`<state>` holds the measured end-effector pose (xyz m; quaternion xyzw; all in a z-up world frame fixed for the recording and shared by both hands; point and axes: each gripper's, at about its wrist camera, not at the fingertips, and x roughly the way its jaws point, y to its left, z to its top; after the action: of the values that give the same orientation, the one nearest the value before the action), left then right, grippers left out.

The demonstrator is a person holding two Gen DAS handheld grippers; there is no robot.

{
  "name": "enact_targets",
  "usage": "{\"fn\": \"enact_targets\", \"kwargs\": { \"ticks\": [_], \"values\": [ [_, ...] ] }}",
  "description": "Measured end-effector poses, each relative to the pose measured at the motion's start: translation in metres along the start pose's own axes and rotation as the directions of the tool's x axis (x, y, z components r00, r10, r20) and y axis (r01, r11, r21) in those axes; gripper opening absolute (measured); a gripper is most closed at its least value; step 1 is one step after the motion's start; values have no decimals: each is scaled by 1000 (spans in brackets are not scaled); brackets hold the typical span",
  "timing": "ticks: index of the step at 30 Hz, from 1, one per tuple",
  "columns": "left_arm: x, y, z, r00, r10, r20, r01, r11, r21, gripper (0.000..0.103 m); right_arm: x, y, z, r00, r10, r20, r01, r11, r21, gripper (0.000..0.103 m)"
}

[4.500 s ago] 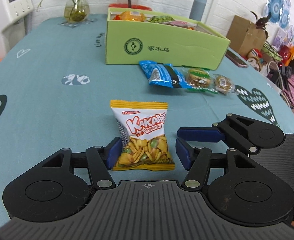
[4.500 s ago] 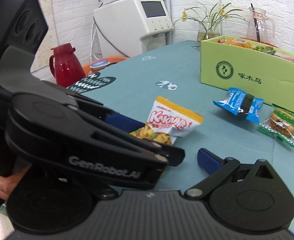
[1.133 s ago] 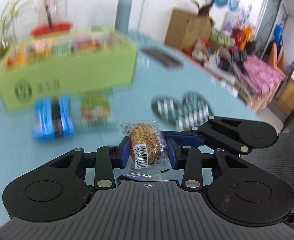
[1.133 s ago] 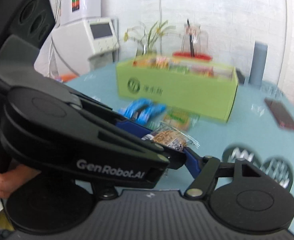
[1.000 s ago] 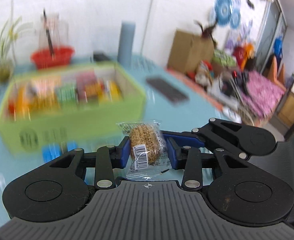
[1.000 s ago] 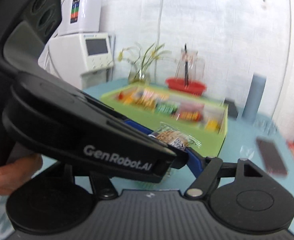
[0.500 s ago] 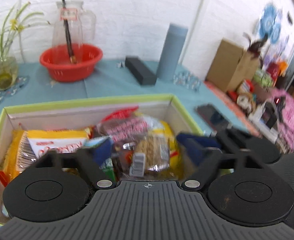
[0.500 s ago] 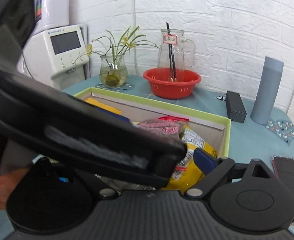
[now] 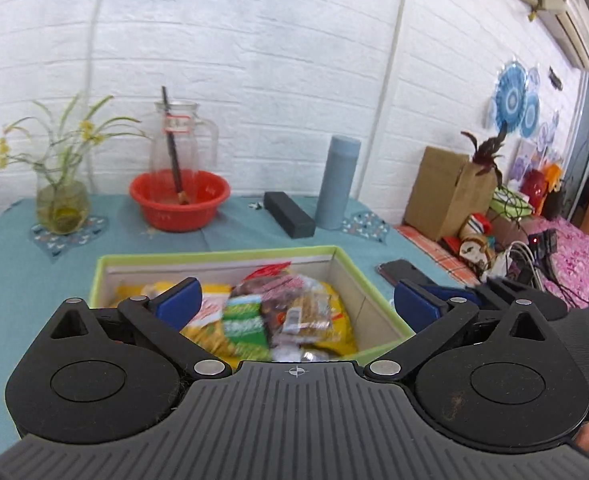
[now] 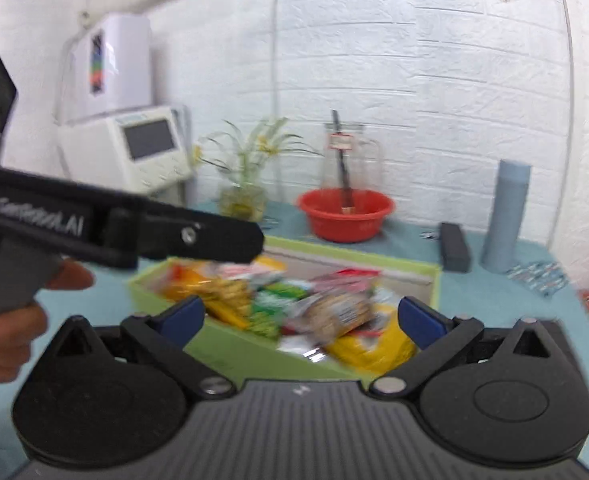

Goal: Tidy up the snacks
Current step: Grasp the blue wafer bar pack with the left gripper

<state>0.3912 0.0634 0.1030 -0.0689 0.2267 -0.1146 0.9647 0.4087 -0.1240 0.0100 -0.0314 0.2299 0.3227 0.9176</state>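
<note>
Tabletop (image 9: pixel 22 288): teal cloth with heart motifs, set against a white brick wall (image 9: pixel 254 60).

Items along the far edge, left to right, left wrist view:
- Vase (image 9: pixel 61 204) with yellow-flowered stems, at 10 o'clock.
- Red bowl (image 9: pixel 179 198) holding a glass jug (image 9: pixel 178 136) with a dark stick in it, at 11 o'clock.
- Black bar (image 9: pixel 288 220) lying flat, at 12 o'clock.
- Grey-blue flask (image 9: pixel 337 182), upright, just beside the bar.
- Phone (image 9: pixel 402 274) flat at the tabletop's right edge, at 2 o'clock.

Room, right side: cardboard box (image 9: pixel 448 196), toys and cables, pink bedding (image 9: pixel 574 256), blue wall discs (image 9: pixel 514 102), air conditioner (image 9: pixel 570 8) at top right. In the right wrist view a white appliance (image 10: pixel 134 152) with a screen stands at 10 o'clock.

Task items: green box (image 9: pixel 370 284) at centre, open-topped, filled with snacks (image 9: pixel 278 312); a wrapped biscuit (image 9: pixel 308 310) lies on top of the pile, blurred.

Left gripper (image 9: pixel 296 300): fingers opening, spread wide, nothing between the pads. Right gripper (image 10: pixel 300 318): fingers opening, wide apart, empty, with the box beyond them. A hand (image 10: pixel 10 320) grips the left gripper's handle.
</note>
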Motion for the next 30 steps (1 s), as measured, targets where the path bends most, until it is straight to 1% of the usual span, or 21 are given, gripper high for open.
{"fn": "enact_targets", "kwargs": {
  "ticks": [2, 4, 6, 7, 8, 9, 10, 11, 13, 14, 15, 16, 17, 18, 19, 20, 21, 23, 24, 27, 30],
  "values": [
    [-20, 10, -16, 1000, 5, 0, -5, 1000, -17, 92, -8, 10, -17, 997, 67, -34, -65, 996, 54, 102],
    [-30, 19, -35, 1000, 13, -24, -14, 999, -38, 92, -6, 24, -36, 988, 125, -91, -118, 990, 73, 102],
    [-29, 30, -56, 996, 31, -84, -35, 998, -48, 92, 6, 42, -50, 976, 156, -153, -149, 987, 59, 102],
    [-24, 34, -64, 992, 46, -116, -53, 997, -56, 92, 13, 53, -55, 969, 164, -185, -159, 986, 41, 102],
    [-17, 41, -72, 985, 63, -162, -75, 995, -69, 92, 22, 63, -58, 962, 170, -214, -170, 985, 18, 102],
    [-10, 47, -76, 979, 59, -197, -76, 994, -83, 91, 29, 72, -59, 955, 181, -234, -188, 982, -6, 102],
    [-3, 54, -81, 973, 43, -227, -68, 993, -101, 87, 35, 81, -61, 949, 193, -250, -208, 978, -32, 102],
    [3, 60, -82, 968, 30, -251, -63, 991, -122, 86, 41, 88, -62, 945, 192, -266, -214, 975, -58, 102],
    [15, 69, -83, 958, -12, -285, -29, 990, -141, 85, 58, 93, -64, 942, 158, -297, -193, 977, -94, 102],
    [22, 73, -84, 951, -32, -307, -13, 990, -143, 84, 66, 92, -64, 933, 161, -322, -200, 976, -91, 102],
    [30, 76, -86, 941, -42, -335, -9, 989, -148, 78, 75, 91, -65, 926, 167, -338, -202, 977, -72, 102],
    [35, 78, -88, 931, -39, -363, -19, 988, -156, 66, 81, 91, -65, 920, 175, -351, -204, 978, -47, 102],
    [39, 80, -90, 922, -41, -384, -23, 987, -160, 59, 83, 91, -63, 922, 178, -344, -205, 978, -43, 102],
    [40, 80, -93, 921, -46, -386, -17, 987, -158, 53, 84, 93, -62, 916, 189, -354, -216, 976, -40, 102],
    [36, 77, -94, 922, -40, -384, -18, 989, -146, 45, 83, 96, -62, 914, 194, -357, -222, 974, -38, 102],
    [32, 75, -96, 922, -51, -383, -5, 990, -144, 39, 79, 98, -62, 913, 199, -355, -227, 973, -38, 102],
    [28, 74, -97, 920, -68, -386, 8, 988, -153, 31, 74, 98, -63, 911, 210, -355, -235, 971, -30, 102],
    [17, 69, -102, 914, -85, -396, 18, 985, -171, 30, 61, 101, -66, 906, 217, -362, -241, 970, -22, 102],
    [10, 64, -106, 915, -85, -395, 18, 985, -170, 30, 53, 104, -69, 907, 212, -364, -238, 971, -30, 102],
    [-13, 48, -123, 916, -94, -390, 21, 982, -187, 30, 24, 111, -81, 910, 203, -361, -236, 971, -49, 102],
    [-39, 31, -142, 922, -105, -372, 24, 976, -215, 30, -6, 115, -95, 912, 210, -352, -241, 969, -46, 102]
  ]
}}
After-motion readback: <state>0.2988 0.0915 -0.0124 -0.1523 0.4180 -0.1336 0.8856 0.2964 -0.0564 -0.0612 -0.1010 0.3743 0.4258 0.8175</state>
